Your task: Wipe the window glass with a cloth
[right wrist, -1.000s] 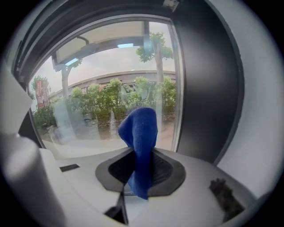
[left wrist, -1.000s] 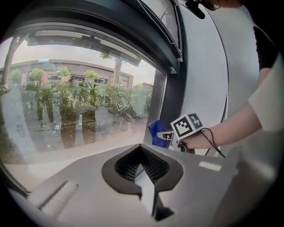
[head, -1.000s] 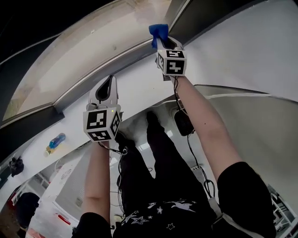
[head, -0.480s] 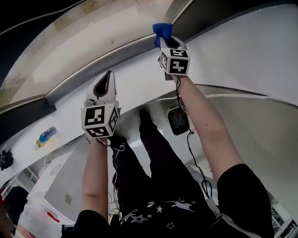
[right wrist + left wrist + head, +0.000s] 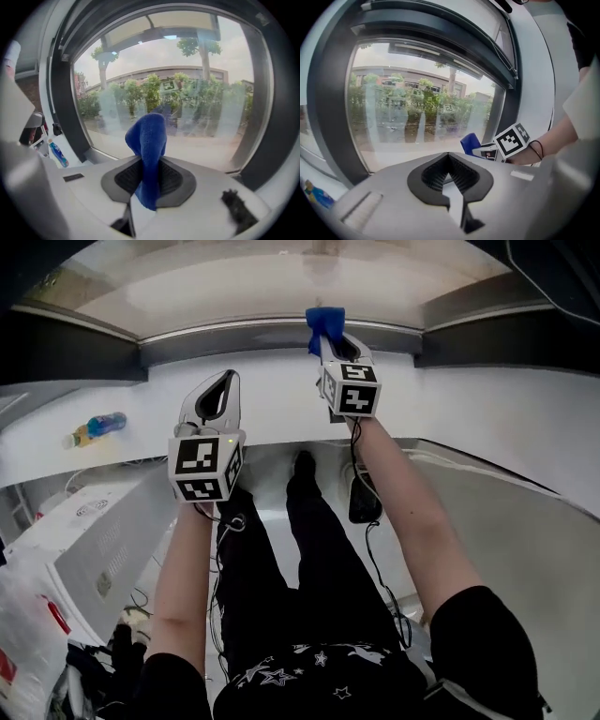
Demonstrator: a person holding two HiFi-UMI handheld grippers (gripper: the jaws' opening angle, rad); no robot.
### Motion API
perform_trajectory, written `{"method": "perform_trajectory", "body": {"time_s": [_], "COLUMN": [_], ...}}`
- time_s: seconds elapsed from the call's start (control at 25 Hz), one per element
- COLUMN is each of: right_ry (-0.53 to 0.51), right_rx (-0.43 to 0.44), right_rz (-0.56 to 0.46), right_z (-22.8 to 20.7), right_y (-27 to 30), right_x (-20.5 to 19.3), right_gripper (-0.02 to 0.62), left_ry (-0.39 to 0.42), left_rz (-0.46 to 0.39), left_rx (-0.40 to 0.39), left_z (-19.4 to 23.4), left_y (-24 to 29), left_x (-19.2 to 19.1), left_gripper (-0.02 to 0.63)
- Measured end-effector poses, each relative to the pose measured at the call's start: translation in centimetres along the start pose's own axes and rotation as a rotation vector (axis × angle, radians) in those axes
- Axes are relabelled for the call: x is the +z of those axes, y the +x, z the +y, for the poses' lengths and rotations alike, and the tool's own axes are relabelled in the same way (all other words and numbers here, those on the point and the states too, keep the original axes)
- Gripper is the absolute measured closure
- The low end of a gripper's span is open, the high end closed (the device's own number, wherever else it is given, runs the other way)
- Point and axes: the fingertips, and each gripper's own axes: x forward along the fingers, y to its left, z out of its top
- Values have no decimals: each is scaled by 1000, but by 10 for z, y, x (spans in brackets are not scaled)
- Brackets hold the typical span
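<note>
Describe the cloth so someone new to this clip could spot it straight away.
Start at the wide window glass across the top. At its lower frame the right tool reaches up, and the cloth is the bright blue wad pinched in its jaws; the left tool beside it holds nothing.

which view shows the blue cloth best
The right gripper view: the blue cloth stands large, clamped between the jaws. The head view shows just a small tuft; the left gripper view only a corner.

I see a white sill [image 5: 281, 395] below the window [image 5: 281, 282]; 1 bottle [image 5: 94, 427] rests on it at 10 o'clock.
</note>
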Motion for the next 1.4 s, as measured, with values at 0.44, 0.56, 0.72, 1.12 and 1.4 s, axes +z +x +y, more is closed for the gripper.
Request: {"method": "perform_trajectory", "body": {"time_s": [0.44, 0.56, 0.72, 1.12, 1.4], "right_ry": [-162, -211, -238, -253, -153], "right_rx": [302, 336, 348, 314, 235], "right_rz": [4, -10, -11, -25, -6], "right_z": [276, 331, 373, 383, 299], "right_y": [105, 131, 164, 202, 173], "right_x": [17, 20, 19, 20, 10], "right_gripper": [518, 518, 518, 518, 518], "left_ry": [-158, -204, -235, -220, -191], "left_rz": [-1, -6, -4, 9, 5], "left_rx": [256, 295, 312, 284, 254], "left_z": [183, 218, 246, 264, 237], "left_y": [-100, -113, -120, -97, -68], "left_x": [-74, -92, -107, -113, -91], "left_gripper": [600, 600, 600, 600, 600]}}
